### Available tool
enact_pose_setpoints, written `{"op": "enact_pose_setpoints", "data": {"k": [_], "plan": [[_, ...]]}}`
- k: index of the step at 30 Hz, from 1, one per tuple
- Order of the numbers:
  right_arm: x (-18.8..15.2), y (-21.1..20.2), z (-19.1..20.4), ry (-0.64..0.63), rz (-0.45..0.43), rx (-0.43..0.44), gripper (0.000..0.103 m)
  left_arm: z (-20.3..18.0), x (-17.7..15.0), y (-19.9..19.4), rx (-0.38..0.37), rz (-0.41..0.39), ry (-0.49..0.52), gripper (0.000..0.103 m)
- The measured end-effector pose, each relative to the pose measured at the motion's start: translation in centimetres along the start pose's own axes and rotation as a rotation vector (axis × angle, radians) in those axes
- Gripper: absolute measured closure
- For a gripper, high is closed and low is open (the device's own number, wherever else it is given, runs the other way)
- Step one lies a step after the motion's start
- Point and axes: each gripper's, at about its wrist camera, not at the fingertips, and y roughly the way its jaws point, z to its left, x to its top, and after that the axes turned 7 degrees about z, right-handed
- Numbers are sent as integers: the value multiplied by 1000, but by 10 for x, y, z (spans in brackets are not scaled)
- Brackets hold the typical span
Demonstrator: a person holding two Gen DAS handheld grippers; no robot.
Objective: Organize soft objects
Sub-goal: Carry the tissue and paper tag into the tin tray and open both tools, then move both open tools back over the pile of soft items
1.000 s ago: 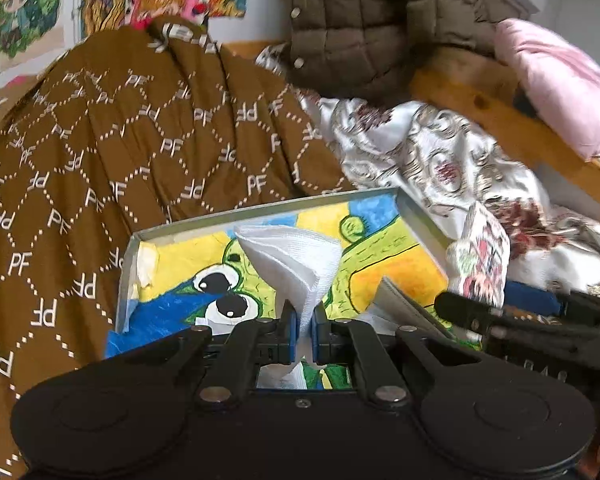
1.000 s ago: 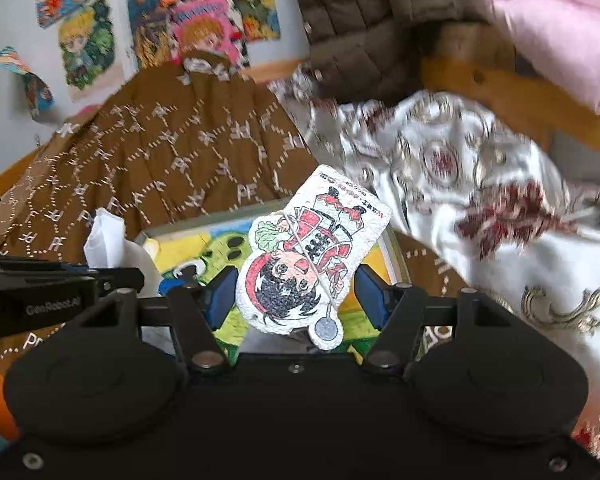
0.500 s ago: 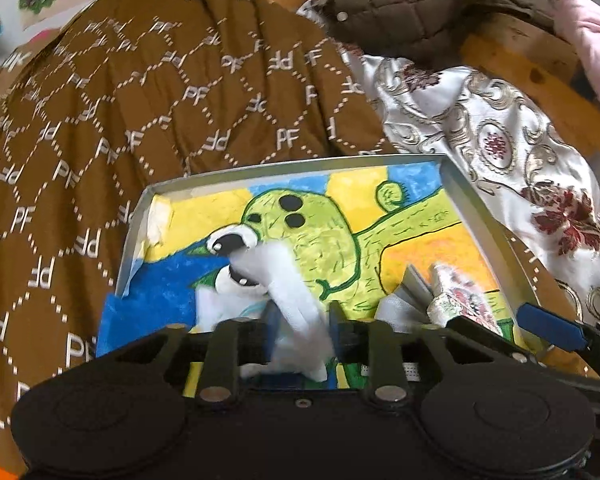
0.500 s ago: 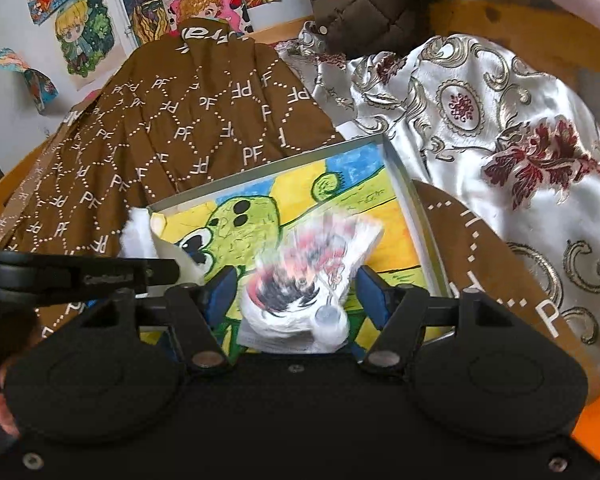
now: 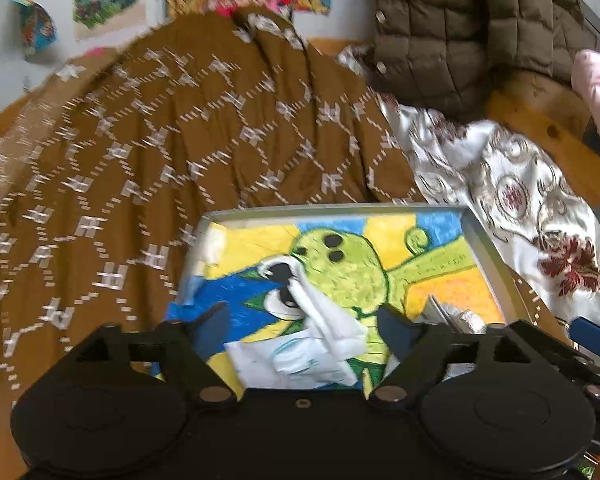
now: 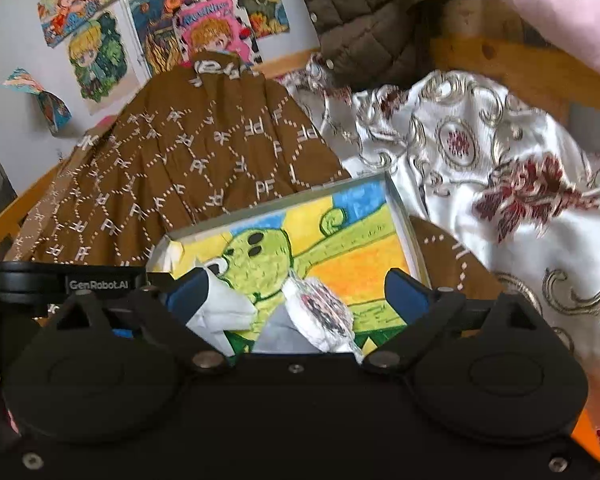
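Tissue point(image 5: 324, 332) left of packet point(image 6: 324, 316) — both in tray point(image 5: 484, 248).

We see soft, even daylight with faint shadows. The left view is smeared by motion blur, worst on the brown patterned cloth point(image 5: 180, 140); fisheye bending curves both views' edges.

Both wrist views look down, sharing the tray point(image 5: 484, 248)

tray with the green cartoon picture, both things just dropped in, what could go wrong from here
The white tissue lies loosely between the opening left gripper fingers; pulling back could snag it. The cartoon-printed packet sits between the opening right gripper fingers near the tray front; it might get dragged out.
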Motion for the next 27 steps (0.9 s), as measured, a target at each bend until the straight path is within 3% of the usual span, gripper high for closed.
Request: {"op": "enact_pose_setpoints", "data": {"k": [4, 17, 27], "plan": [[-3, -25, 10, -1, -30, -1, 1, 11, -16, -32, 16, -44, 11, 10], [-27, -143, 65, -42, -187, -5, 1, 71, -87, -142, -76, -206, -15, 1], [-98, -216, 115, -116, -289, -2, 1, 127, -158, -193, -100, -263, -49, 1]]}}
